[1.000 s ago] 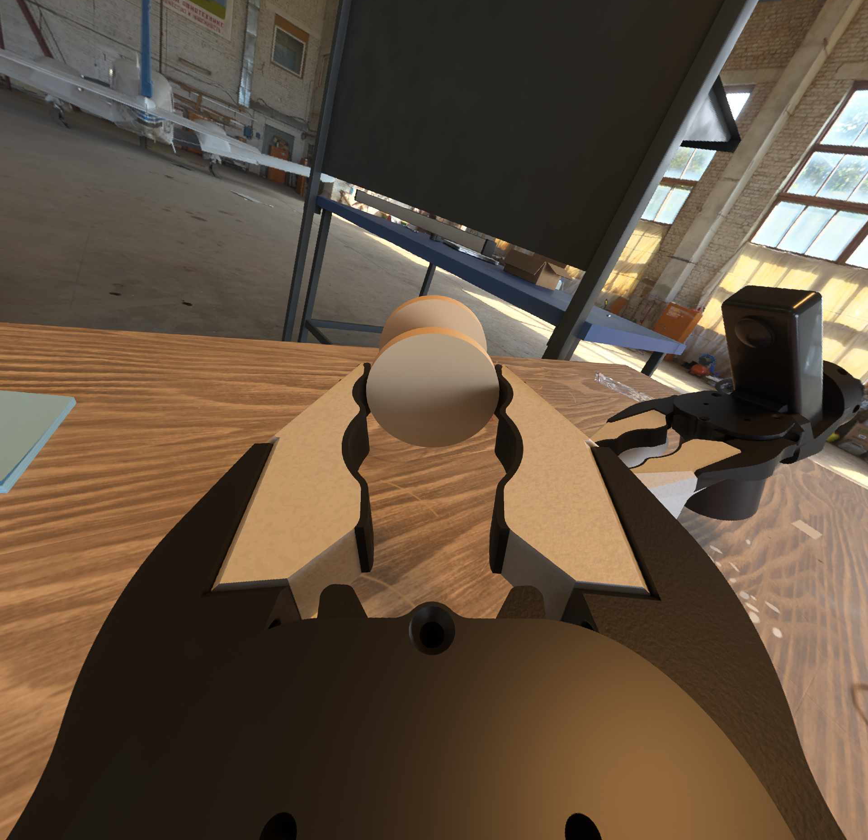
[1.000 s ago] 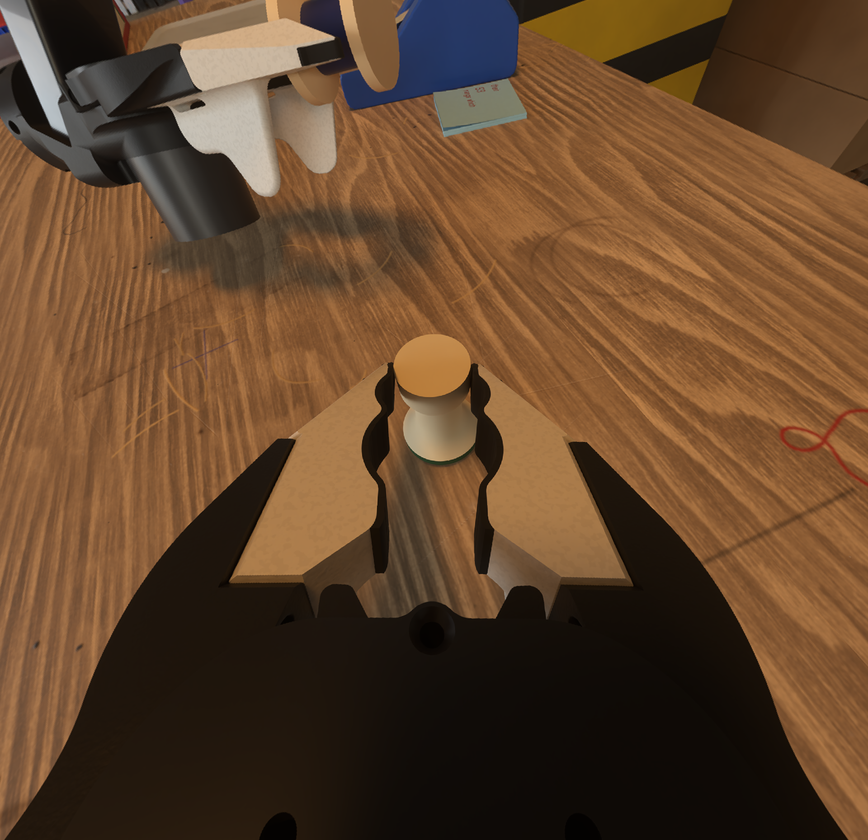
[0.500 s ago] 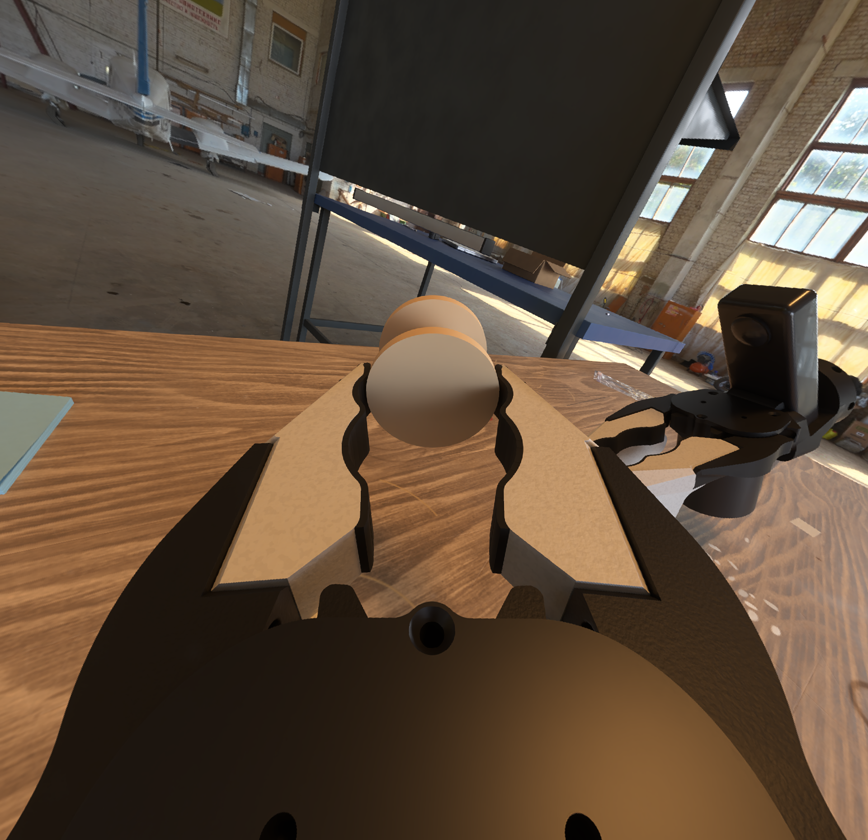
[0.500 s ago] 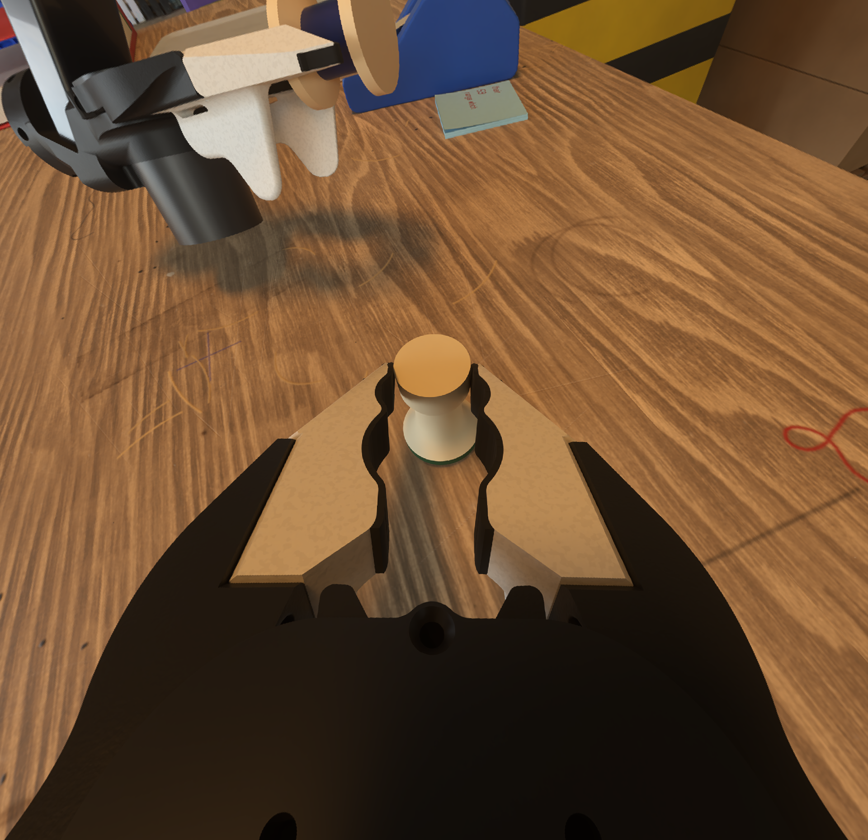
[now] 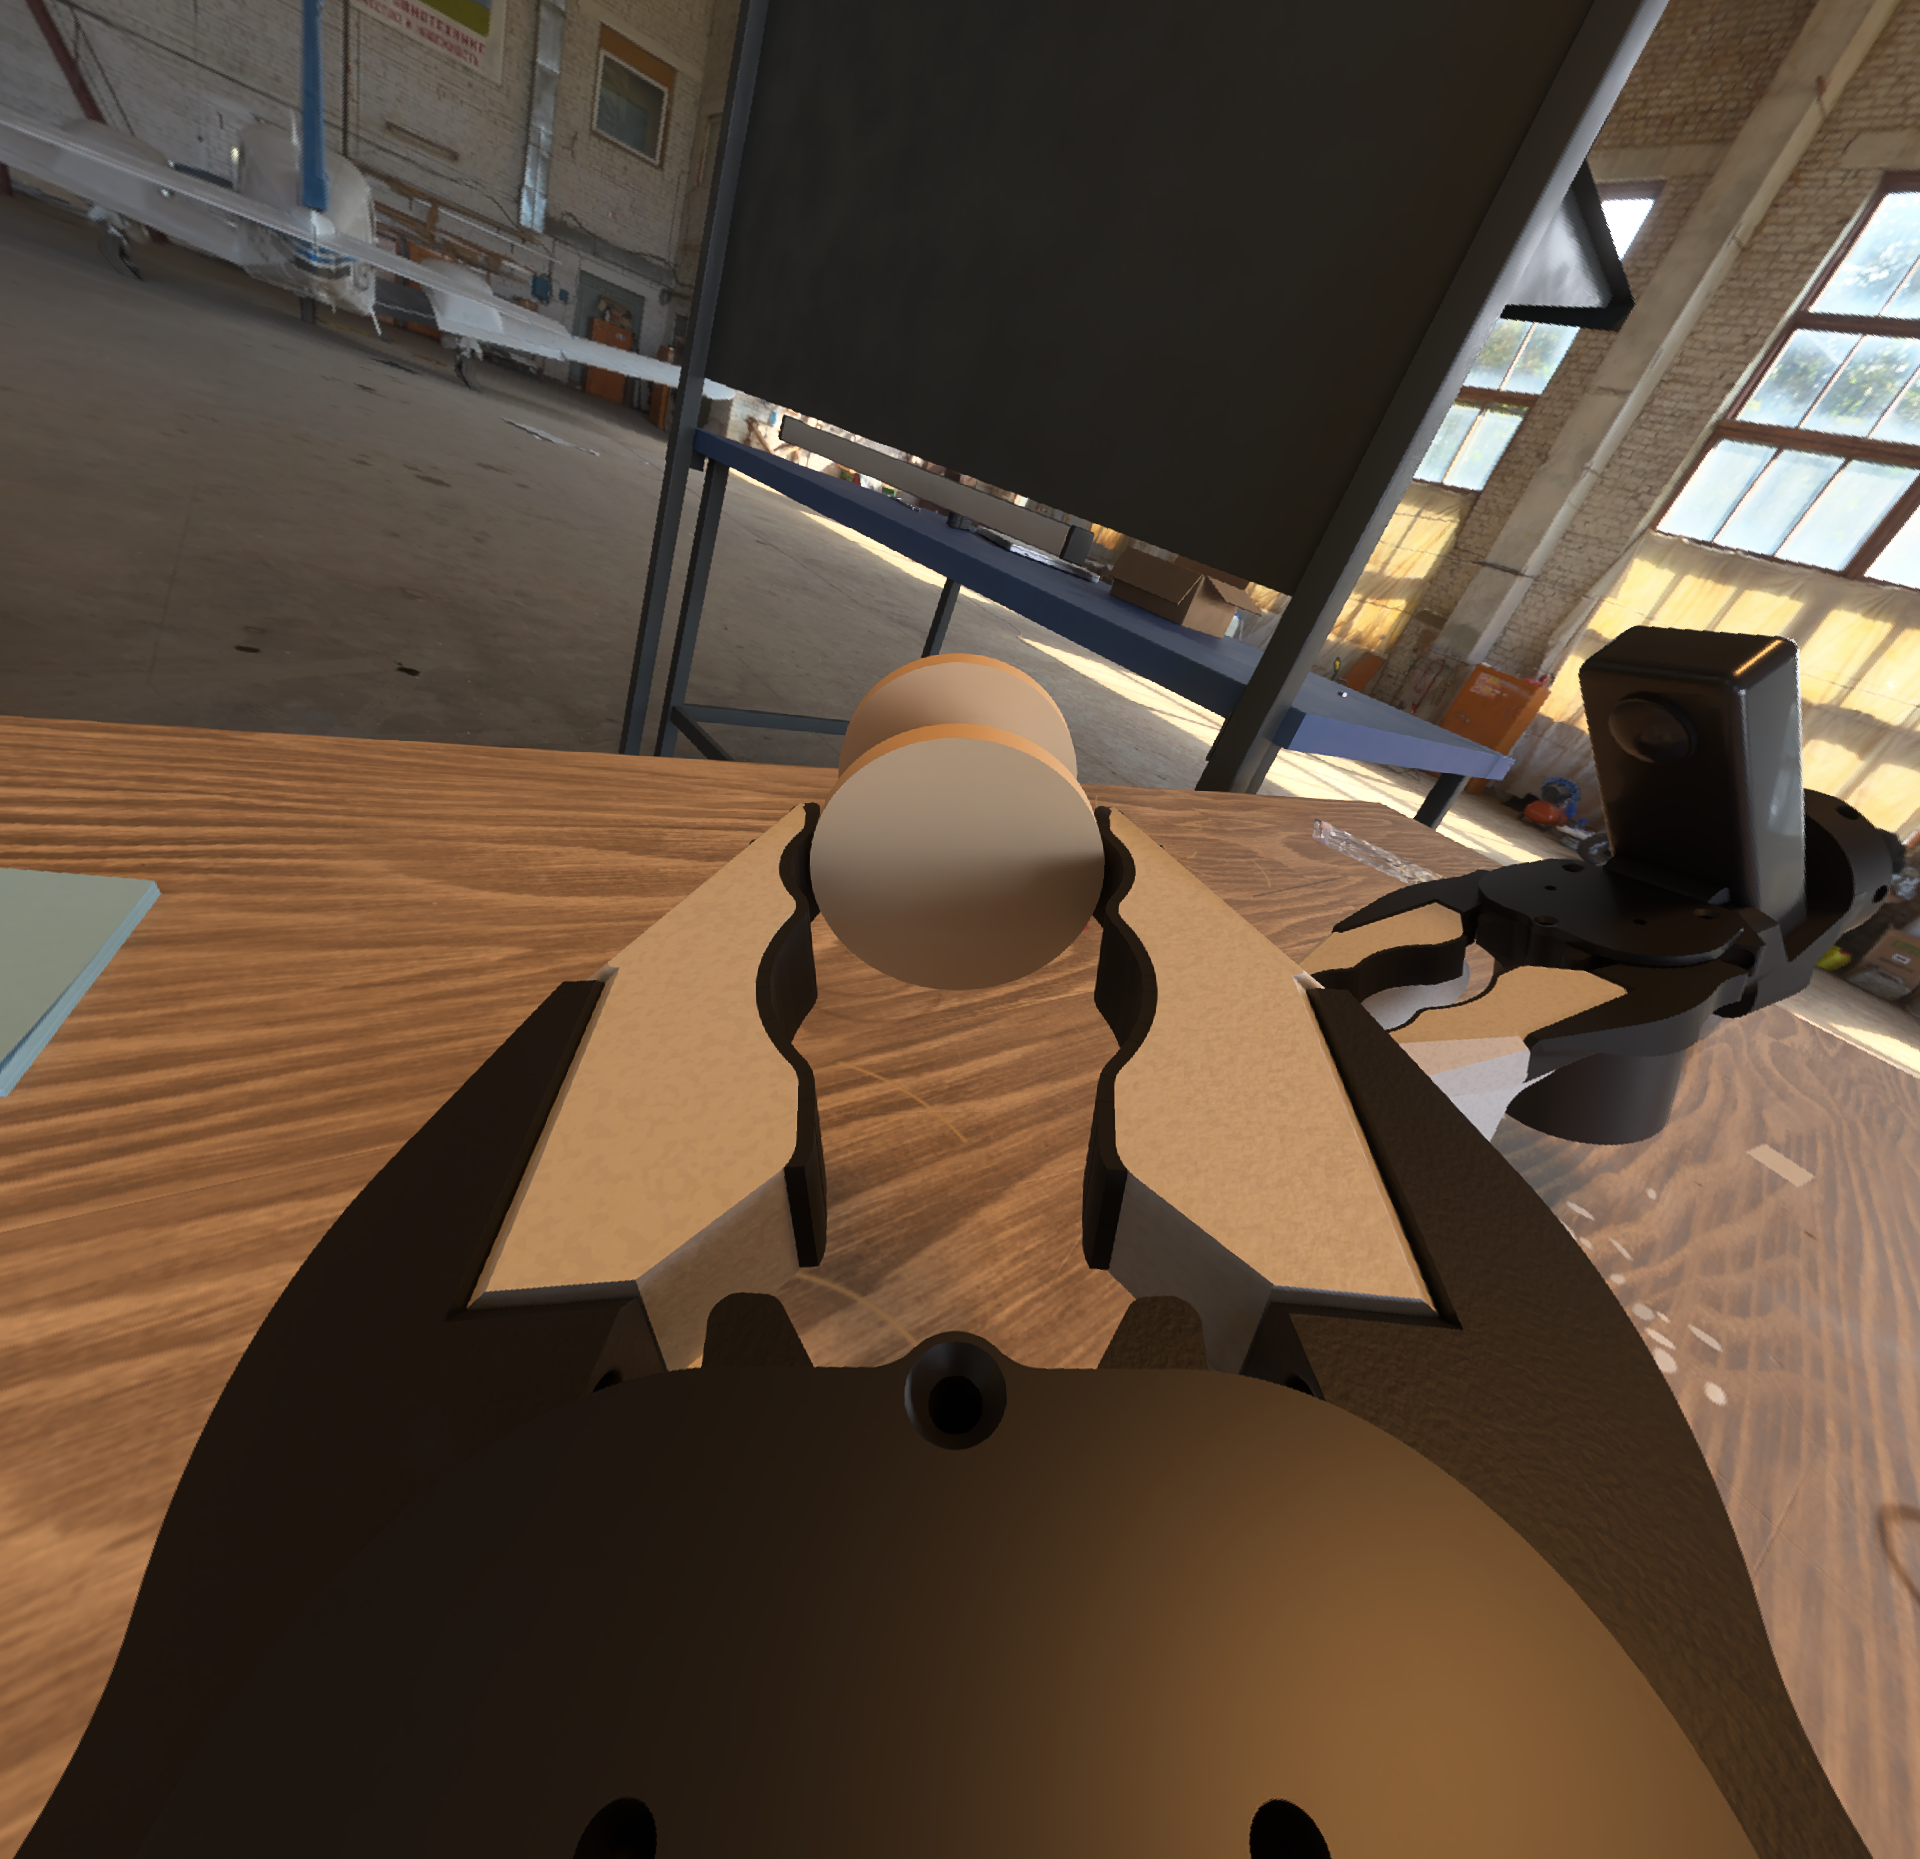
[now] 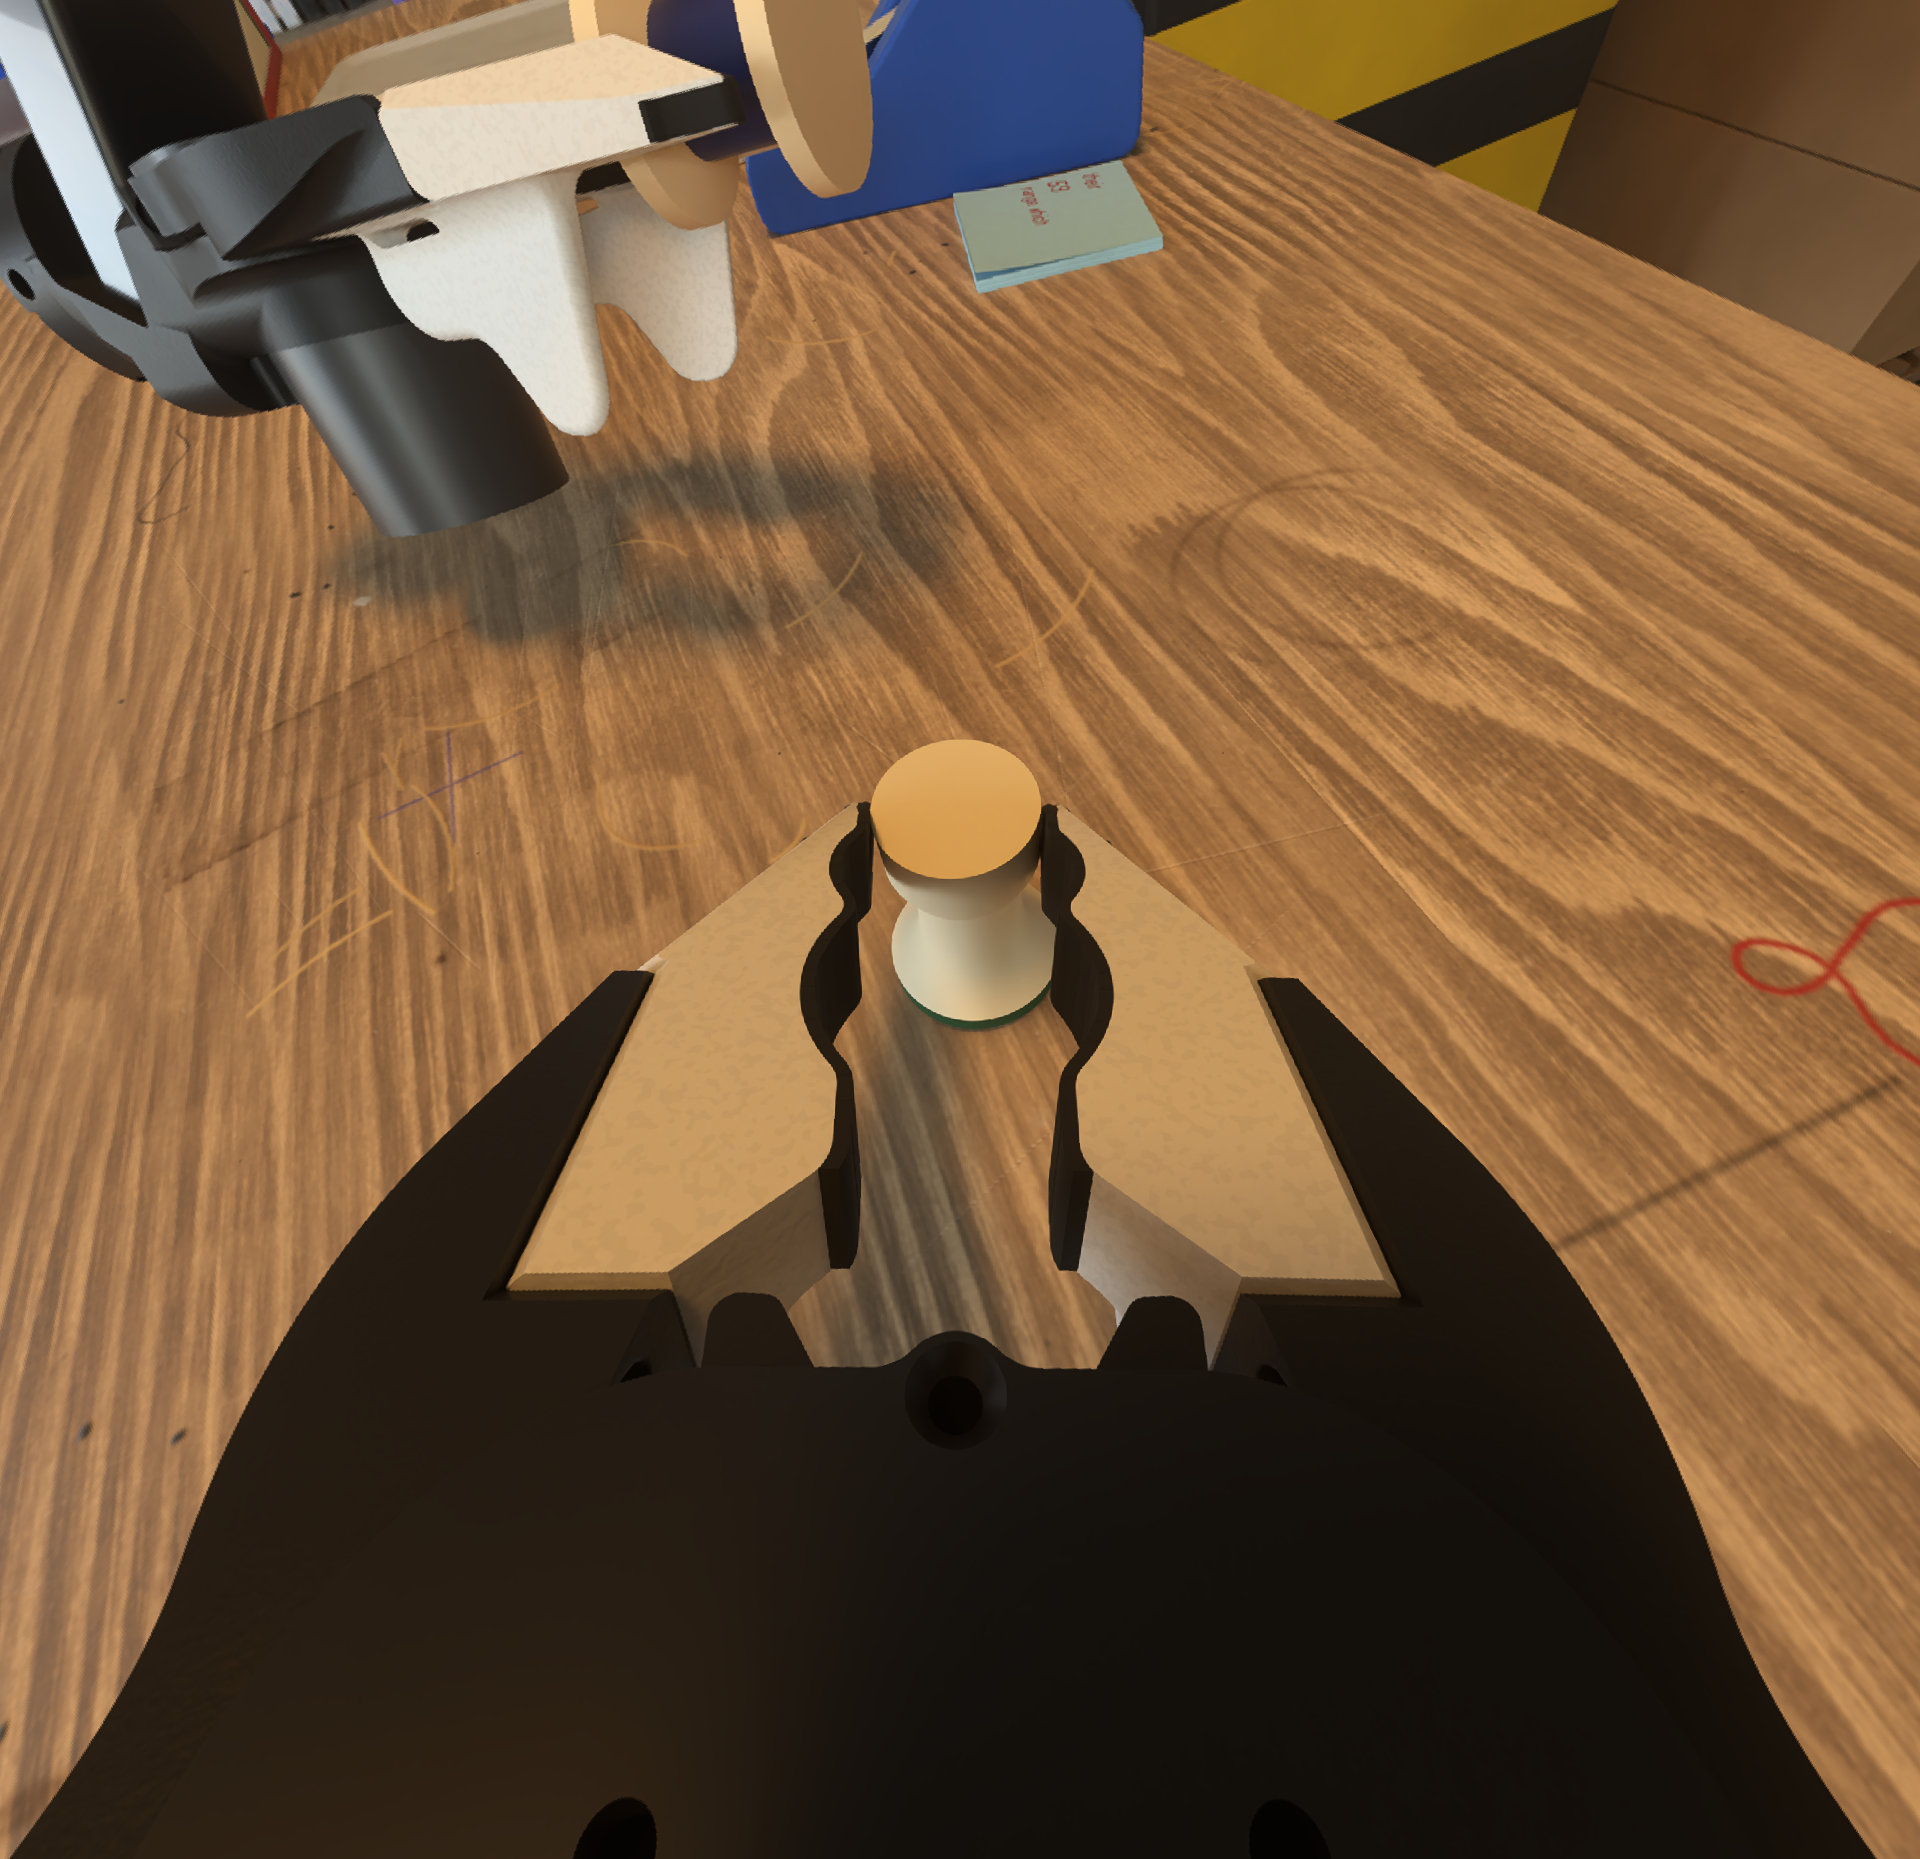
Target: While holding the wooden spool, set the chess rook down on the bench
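My left gripper (image 5: 954, 853) is shut on the wooden spool (image 5: 956, 890), a spool with two round tan end discs, held above the wooden bench (image 5: 312, 978). In the right wrist view the spool (image 6: 800, 53) shows a dark core between the left gripper's (image 6: 707, 131) fingers, at the far left. My right gripper (image 6: 956, 833) is shut on the head of the pale chess rook (image 6: 961, 874), which is upright. Its green-felted base is at or just above the bench (image 6: 1351, 666); I cannot tell if it touches. The right gripper (image 5: 1351, 952) also shows at the right of the left wrist view.
A blue tape dispenser (image 6: 966, 95) and a pale blue notepad (image 6: 1060, 225) sit at the far side of the bench. The notepad (image 5: 62, 968) shows at the left edge too. A red scribble (image 6: 1829, 968) marks the bench on the right. A dark board on a stand (image 5: 1091, 251) rises beyond the bench.
Almost nothing has changed. The right gripper has shifted very slightly in the left wrist view. Both grips are the same.
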{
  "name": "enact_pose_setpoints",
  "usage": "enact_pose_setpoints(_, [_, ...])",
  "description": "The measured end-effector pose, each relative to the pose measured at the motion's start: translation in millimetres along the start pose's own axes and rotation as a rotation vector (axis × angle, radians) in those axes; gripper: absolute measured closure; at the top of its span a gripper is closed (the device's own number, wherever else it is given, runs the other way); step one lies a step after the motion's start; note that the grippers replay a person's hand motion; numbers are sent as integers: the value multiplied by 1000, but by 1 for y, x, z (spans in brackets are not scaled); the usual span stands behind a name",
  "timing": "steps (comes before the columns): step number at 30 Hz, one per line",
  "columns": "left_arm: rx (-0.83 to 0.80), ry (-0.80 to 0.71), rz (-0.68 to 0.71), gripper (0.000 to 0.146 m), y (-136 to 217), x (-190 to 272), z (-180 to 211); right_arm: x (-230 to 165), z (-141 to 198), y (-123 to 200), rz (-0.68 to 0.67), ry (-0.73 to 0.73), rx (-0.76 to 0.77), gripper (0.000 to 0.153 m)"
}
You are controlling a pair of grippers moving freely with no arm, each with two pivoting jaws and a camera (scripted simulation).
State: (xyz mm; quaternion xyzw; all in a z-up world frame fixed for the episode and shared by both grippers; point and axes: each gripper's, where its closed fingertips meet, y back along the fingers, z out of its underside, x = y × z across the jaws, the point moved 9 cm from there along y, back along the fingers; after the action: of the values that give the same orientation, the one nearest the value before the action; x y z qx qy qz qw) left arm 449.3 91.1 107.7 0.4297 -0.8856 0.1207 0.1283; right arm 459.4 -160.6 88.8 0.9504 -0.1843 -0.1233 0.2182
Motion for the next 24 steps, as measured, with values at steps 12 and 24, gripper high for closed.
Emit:
enact_pose_setpoints(12, [-1, -3, 5, 94, 0, 1, 0, 1, 0, -1, -12, -11, -1, 121])
enact_pose_setpoints(24, [0, -6, 11, 94, 0, 1, 1, 2, -1, -1, -12, -18, 0, 121])
